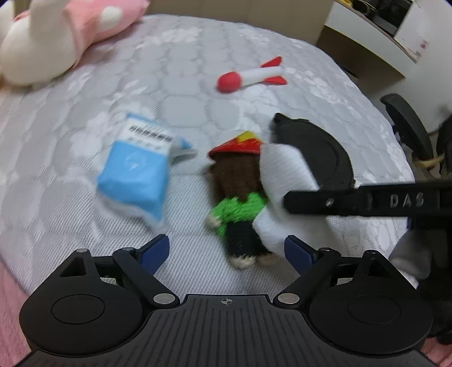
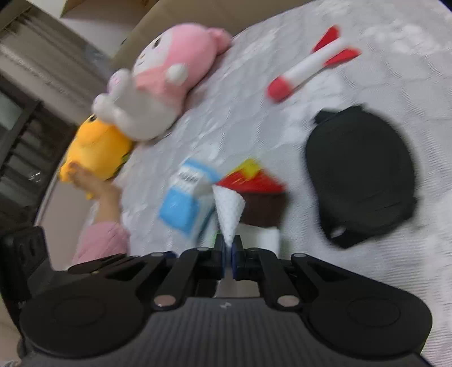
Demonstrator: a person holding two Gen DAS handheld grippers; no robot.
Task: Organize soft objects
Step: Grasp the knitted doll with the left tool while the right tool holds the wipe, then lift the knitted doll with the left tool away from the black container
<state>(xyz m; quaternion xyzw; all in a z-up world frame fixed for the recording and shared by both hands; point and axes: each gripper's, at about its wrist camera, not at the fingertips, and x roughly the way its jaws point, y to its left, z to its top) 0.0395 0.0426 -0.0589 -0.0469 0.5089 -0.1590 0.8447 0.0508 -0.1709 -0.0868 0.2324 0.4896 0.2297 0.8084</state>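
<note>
Bare bedspread lies open between the rocket toy and the blue pouch.

Both wrist views close above bed, sharing knitted doll.

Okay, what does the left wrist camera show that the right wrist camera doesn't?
Only the left wrist view shows the left tongs, open above the knitted doll, its green top visible, and the right tool reaching in from the side.

Only the right wrist view shows the yellow plush, a hand with a pink sleeve, and the right tongs shut on the white cloth.

Both show the blue pouch, red-and-white rocket, black round case and pink plush on the bed.
</note>
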